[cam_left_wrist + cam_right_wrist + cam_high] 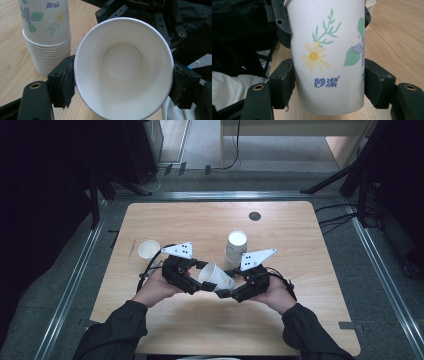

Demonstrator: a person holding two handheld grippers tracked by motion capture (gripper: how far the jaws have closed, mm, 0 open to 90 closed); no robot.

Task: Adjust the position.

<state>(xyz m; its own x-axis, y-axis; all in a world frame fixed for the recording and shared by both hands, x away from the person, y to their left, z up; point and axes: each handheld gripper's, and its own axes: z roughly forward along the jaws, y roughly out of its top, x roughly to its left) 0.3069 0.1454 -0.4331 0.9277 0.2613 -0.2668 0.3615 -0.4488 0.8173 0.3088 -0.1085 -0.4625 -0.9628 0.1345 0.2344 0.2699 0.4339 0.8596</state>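
Both hand-held grippers clamp one flowered paper cup (216, 276) above the desk (300, 320).
The left hand-held gripper (123, 80) pinches its rim, showing the empty inside; the right hand-held gripper (329, 82) grips its printed wall; the cup stack (47, 37) stands nearby.

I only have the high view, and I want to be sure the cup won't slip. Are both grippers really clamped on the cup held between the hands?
Observer: The left gripper is. In the left gripper view its fingers press on opposite sides of the paper cup at the rim.
Operator: And the right one?
Observer: The right gripper has its fingers against both sides of the cup's printed wall, down near the base.
Operator: Is there anything inside the cup?
Observer: No. The mouth faces the left gripper's camera, and the inside is bare white down to the bottom.
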